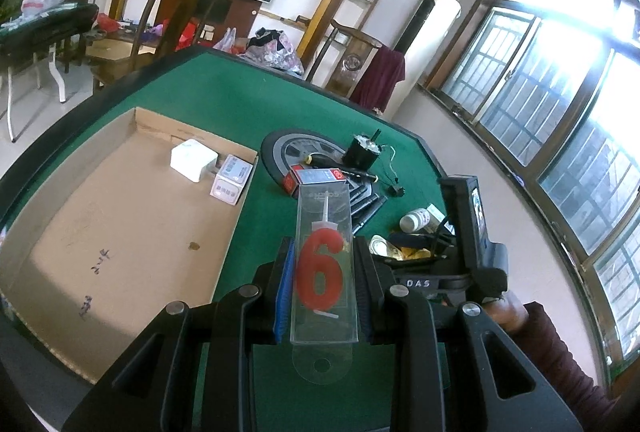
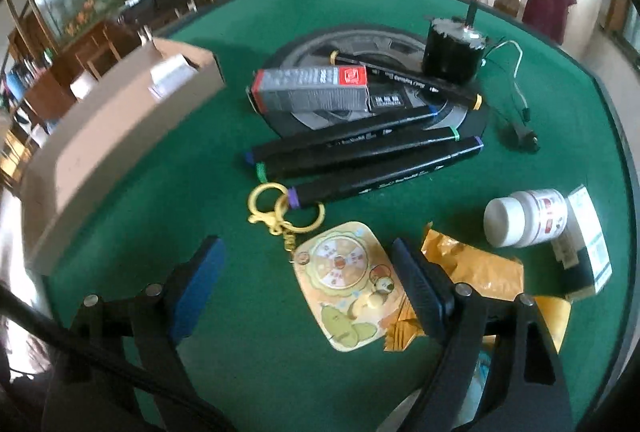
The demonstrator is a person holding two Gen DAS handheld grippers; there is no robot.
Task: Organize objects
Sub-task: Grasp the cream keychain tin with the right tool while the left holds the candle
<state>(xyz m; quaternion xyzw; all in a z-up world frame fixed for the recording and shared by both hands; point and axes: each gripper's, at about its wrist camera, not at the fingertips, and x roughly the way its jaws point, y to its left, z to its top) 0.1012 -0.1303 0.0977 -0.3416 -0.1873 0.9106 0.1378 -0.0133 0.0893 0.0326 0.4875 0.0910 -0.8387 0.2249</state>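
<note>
The green counter point(image 1: 248, 99) is big, and most of the things on it are not tidied yet. The flat cardboard box point(image 1: 120, 216) lies on the left part of the counter. It looks like the place where things go. Only two things are in it so far: a white block point(image 1: 191, 159) and a small pinkish box point(image 1: 232, 181), both in the far corner. The rest of the box is bare.

So the job is near its start, I think. A lot waits outside the box. On the round grey disc point(image 2: 320, 43) lie a grey and red carton point(image 2: 312, 87) and a black can with wires point(image 2: 454, 51). Three black markers point(image 2: 360, 155) lie side by side in front of it. Closer in are a white bottle point(image 2: 524, 218), a small white and green box point(image 2: 586, 244), a yellow wrapper point(image 2: 484, 268) and a yellow keychain card point(image 2: 344, 284).

The left tongs point(image 1: 324, 284) are closed on a clear case with a red "6" candle point(image 1: 322, 272). The case is held up just beside the box edge, not in it yet. It likely goes in next.

The right tongs point(image 2: 308, 284) are open and hold nothing. The keychain card lies between the two sides, so it may be picked up soon.
</note>
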